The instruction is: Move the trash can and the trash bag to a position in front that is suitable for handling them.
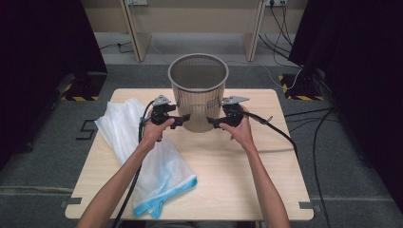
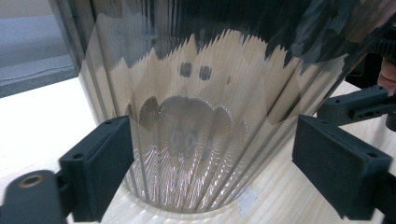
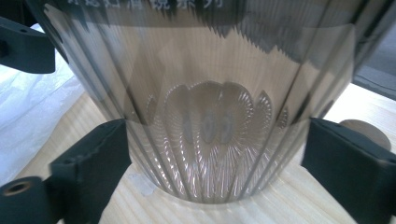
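At the left of the bench [image 1: 228,180] lies a white bag [image 1: 142,147] with a blue edge, flat and crumpled, running from the far left corner toward the near edge. Your left forearm crosses over it.

Your left claw [image 1: 179,120] sits just beside the bin [image 1: 198,90], low on its left side. In the left gripper view its jaws stand apart, one on each side of the bin's [image 2: 196,121] lower wall; the nearer left jaw looks close to or touching the mesh, the right jaw is clear of it. Contact cannot be confirmed.

The bin is a grey mesh wastebasket, upright, at the middle of the bench toward the far edge, mouth open upward.

Your right claw [image 1: 215,122] is level with the left one, low on the bin's right side. In the right gripper view its jaws are likewise spread, bracketing the base of the bin [image 3: 210,116], left jaw at the wall, right jaw just off it. The bin's base rests on the bench in both gripper views.
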The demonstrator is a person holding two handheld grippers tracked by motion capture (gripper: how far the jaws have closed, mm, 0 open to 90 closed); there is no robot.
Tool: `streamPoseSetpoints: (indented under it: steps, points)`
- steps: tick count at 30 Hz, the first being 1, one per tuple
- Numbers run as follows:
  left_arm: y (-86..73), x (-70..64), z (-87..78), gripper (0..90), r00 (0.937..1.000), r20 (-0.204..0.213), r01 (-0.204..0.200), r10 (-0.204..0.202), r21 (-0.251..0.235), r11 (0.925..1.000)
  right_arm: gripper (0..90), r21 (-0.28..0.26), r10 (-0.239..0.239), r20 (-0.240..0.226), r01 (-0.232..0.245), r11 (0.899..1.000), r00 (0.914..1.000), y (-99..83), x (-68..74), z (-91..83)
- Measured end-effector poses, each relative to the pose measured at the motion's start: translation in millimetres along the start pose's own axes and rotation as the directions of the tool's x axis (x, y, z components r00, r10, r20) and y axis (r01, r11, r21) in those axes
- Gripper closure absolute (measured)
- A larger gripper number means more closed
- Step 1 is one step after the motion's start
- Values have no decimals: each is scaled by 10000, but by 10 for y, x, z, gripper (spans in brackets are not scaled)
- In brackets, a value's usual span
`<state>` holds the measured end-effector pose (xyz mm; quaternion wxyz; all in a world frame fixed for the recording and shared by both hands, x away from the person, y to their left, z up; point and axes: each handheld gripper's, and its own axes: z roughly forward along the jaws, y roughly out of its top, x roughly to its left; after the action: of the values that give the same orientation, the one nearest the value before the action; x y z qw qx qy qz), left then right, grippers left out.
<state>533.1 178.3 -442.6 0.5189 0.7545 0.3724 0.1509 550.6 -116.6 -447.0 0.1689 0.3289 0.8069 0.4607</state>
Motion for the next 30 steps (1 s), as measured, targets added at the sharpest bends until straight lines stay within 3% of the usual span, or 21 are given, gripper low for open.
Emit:
streamPoseSetpoints:
  steps: [1,4,10,13,15,17,20,23,25,27,30]
  points:
    - [-1,-3,-25,152,10000,17,-21,21,40,10000,168,31,111,62,-111,9999,9999,-5,20,-26]
    - [-18,19,-230,151,9990,-209,-375,383,371,9986,154,201,203,207,-207,9996,9996,-51,126,-146]
    - [-149,149,-733,149,9956,-558,-697,755,997,9926,160,256,234,-725,-215,9994,9971,-277,521,-432]
    - [-250,211,-908,149,9901,-950,-913,1030,1198,9886,157,616,-461,-780,510,9968,9959,-394,777,-498]
    - [-353,261,-995,149,9867,-1116,-1021,1179,1375,9852,157,626,-634,-1058,703,9956,9924,-451,943,-523]
    - [-447,309,-1034,149,9884,-1025,-963,1122,1493,9841,157,589,-569,-1347,653,9961,9893,-509,1086,-527]
    - [-554,402,-1061,149,9881,-1147,-833,1026,1617,9833,159,808,-821,-1594,959,9921,9838,-607,1284,-500]
    - [-625,514,-1053,149,9882,-1303,-575,805,1713,9835,187,891,-406,-2279,624,9941,9728,-717,1400,-431]
    - [-660,572,-1032,149,9890,-1383,-286,527,1711,9848,206,1023,-581,-2149,817,9914,9749,-782,1433,-367]
    - [-669,578,-993,149,9926,-1212,93,103,1603,9870,228,1036,-565,-2151,803,9914,9750,-818,1451,-304]
    - [-660,517,-906,154,9902,-1221,-449,679,1817,9823,247,924,-357,-2459,601,9939,9686,-823,1467,-260]
